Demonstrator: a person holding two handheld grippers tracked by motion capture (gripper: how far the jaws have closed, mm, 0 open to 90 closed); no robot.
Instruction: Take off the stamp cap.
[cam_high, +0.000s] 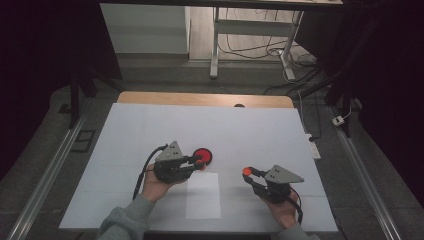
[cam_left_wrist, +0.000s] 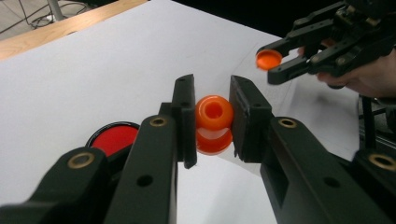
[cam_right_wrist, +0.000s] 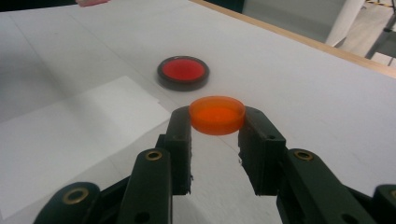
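- Two grippers are working over the white table (cam_high: 150, 125), and I am reading the scene from my left side across to my right.
- I am keeping the left gripper (cam_high: 199, 160) clamped on a small orange bottle (cam_left_wrist: 214, 122); in the left gripper view its jaws are pressing on both sides of the bottle, and the open mouth is facing up and towards the camera.
- Just past that gripper, at about 1 o'clock from its tips in the high view, a red disc in a dark rim (cam_high: 203, 155) is lying flat on the table; it seems to be playing no part in this step.
- A white sheet of paper (cam_high: 203, 195) is lying between my two hands, nearer me.
- I am holding the right gripper (cam_high: 248, 172) shut on an orange cap (cam_right_wrist: 217, 115), which is sitting level between the jaw tips with its flat top up.
- From the cap, the bottle is lying at roughly 9 to 10 o'clock in the high view, with a clear gap between them.
- I am judging that the right hand is the one to travel: the cap has to come over the bottle's mouth and line up with the bottle's long axis before it goes down.
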